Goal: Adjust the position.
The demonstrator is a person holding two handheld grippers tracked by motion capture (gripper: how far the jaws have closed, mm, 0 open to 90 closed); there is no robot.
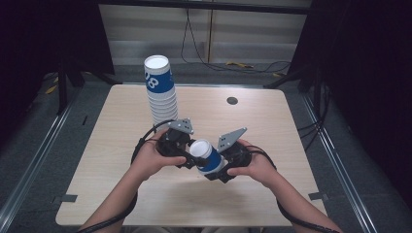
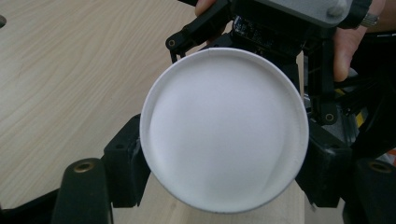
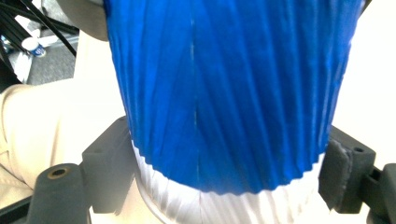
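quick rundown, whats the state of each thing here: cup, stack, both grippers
paper cup: held off the table between the two grippers, tilted, bottom end facing the left gripper view
cup stack: standing on the table, upside down, leaning a little, untouched
left gripper: shut on the paper cup's bottom end
right gripper: jaws either side of the cup's blue wall; grip unclear

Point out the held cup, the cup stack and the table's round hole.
held cup (image 1: 208,156), high view, on its blue side.
cup stack (image 1: 160,90), high view, on the blue band.
round hole (image 1: 232,101), high view, on its dark centre.
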